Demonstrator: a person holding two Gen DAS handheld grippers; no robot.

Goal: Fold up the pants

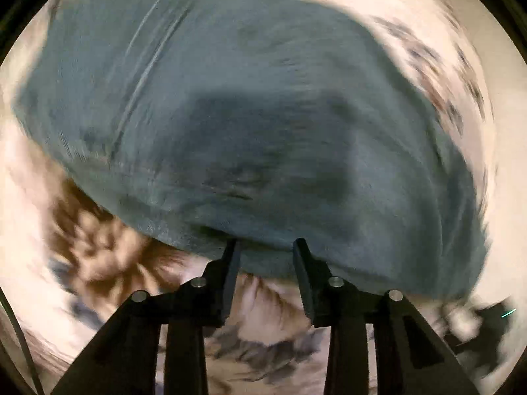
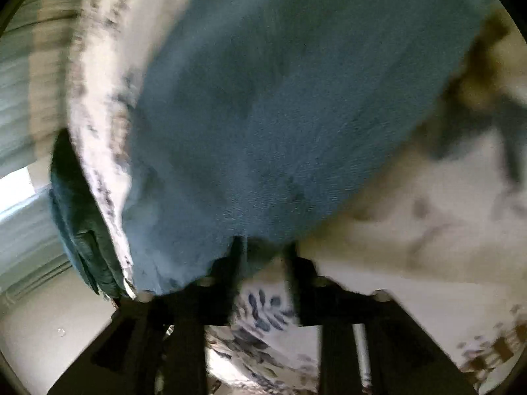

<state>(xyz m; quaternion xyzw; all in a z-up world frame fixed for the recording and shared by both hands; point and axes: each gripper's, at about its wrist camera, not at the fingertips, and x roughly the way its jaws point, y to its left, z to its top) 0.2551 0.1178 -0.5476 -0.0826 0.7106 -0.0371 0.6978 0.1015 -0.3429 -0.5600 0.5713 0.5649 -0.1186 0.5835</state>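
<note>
Blue denim pants lie spread on a white floral bedsheet and fill most of the left wrist view, blurred by motion. My left gripper is open, its black fingertips right at the near edge of the pants with nothing between them. In the right wrist view the pants also fill the middle. My right gripper is open, its fingertips at the near edge of the denim, blurred.
The floral bedsheet covers the bed on the right. A dark teal cloth hangs at the bed's left edge. Pale floor and a window or wall show at the left.
</note>
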